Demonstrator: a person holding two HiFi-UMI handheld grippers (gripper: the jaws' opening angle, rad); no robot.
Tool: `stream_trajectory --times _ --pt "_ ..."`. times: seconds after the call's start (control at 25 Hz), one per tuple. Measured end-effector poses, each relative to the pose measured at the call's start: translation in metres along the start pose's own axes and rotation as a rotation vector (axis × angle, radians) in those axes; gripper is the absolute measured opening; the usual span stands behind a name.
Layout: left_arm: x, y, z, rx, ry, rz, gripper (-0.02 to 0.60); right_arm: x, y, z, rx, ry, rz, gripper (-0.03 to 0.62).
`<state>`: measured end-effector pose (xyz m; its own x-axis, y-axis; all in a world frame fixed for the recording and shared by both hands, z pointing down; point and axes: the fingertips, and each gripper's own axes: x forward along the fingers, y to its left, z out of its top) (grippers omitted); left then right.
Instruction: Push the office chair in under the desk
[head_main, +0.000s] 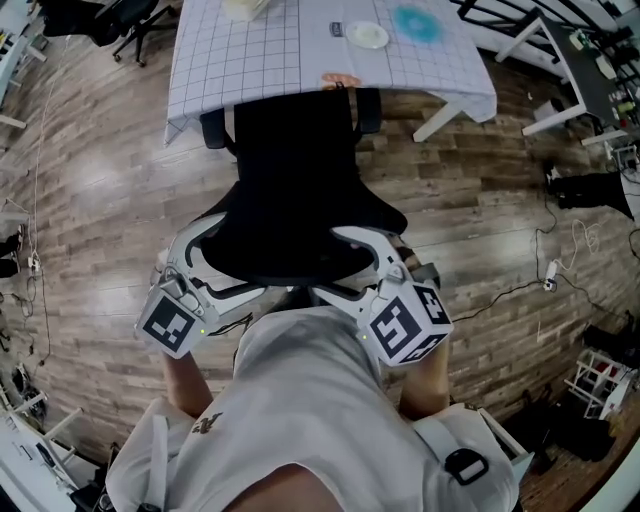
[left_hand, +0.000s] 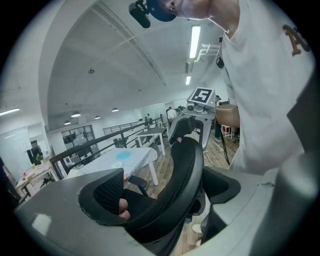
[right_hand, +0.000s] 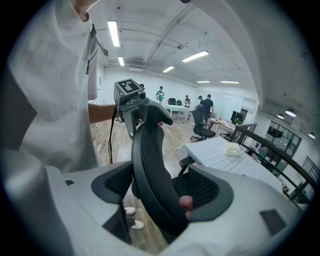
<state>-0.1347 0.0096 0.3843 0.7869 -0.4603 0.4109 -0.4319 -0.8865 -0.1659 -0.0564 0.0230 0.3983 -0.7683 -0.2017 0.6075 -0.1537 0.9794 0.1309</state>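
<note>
Black office chair (head_main: 290, 190), wheels hidden, clamped by left gripper (left_hand: 165, 190) and right gripper (right_hand: 159, 187).

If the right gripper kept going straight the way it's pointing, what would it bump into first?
The office chair's backrest. It already sits between the right gripper's jaws, so going on would press straight into it. The desk lies beyond, probably further off.

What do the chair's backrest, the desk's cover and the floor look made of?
Backrest: matte black mesh or moulded plastic; fine parallel ridges show.
Desk cover: likely cloth, white with a grid print, draping over the edges.
Floor: wood-look planks with a slight sheen; wood or laminate, unclear.
</note>
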Motion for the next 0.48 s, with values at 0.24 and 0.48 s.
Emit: stream_trajectory --times 0.24,0.48 --pt "0.008 0.008 0.002 -0.005 0.004 0.0 0.482 -0.001 -0.013 -0.002 -0.005 -0.006 0.016 0.354" --pt "0.016 0.017 0.003 -0.017 0.007 0.003 0.482 0.0 -0.024 -0.004 -0.01 -0.015 0.018 0.357"
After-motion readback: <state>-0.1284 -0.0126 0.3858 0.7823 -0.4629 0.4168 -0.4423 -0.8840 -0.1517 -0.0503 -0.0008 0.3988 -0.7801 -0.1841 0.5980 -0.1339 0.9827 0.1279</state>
